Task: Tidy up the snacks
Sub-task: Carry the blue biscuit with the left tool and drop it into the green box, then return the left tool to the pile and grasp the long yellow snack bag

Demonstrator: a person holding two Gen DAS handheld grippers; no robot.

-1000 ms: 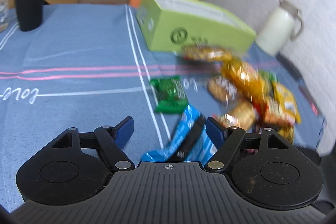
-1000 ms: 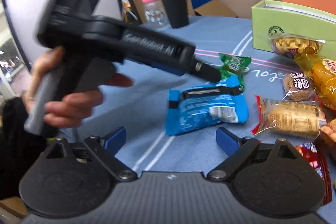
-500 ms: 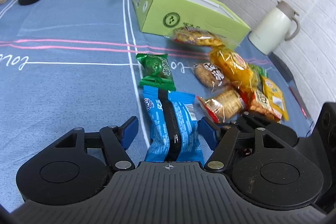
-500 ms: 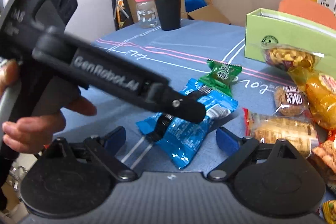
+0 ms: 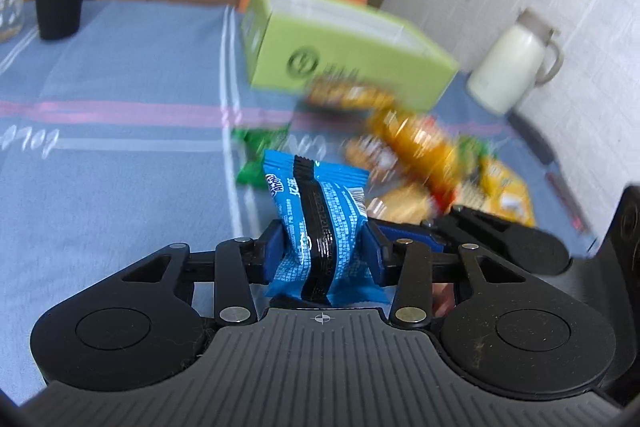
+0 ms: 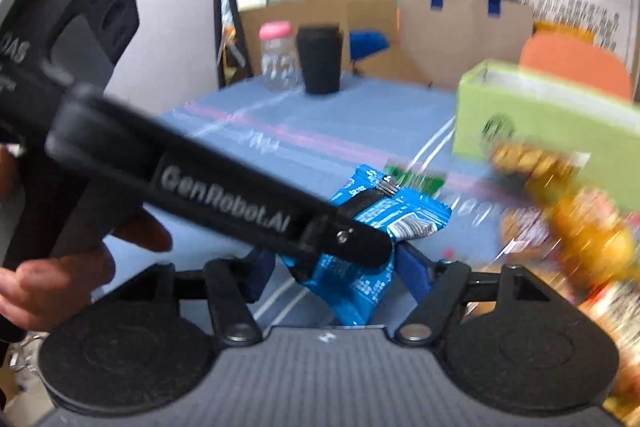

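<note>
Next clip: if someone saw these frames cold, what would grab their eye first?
The blue snack packet, pinched between the fingers of the left gripper low in the middle of the left wrist view. Next, the green box standing open on the blue tablecloth behind it, with a blurred heap of orange and yellow snack bags to its right. In the right wrist view, the right gripper sits open close around the same packet.
</note>
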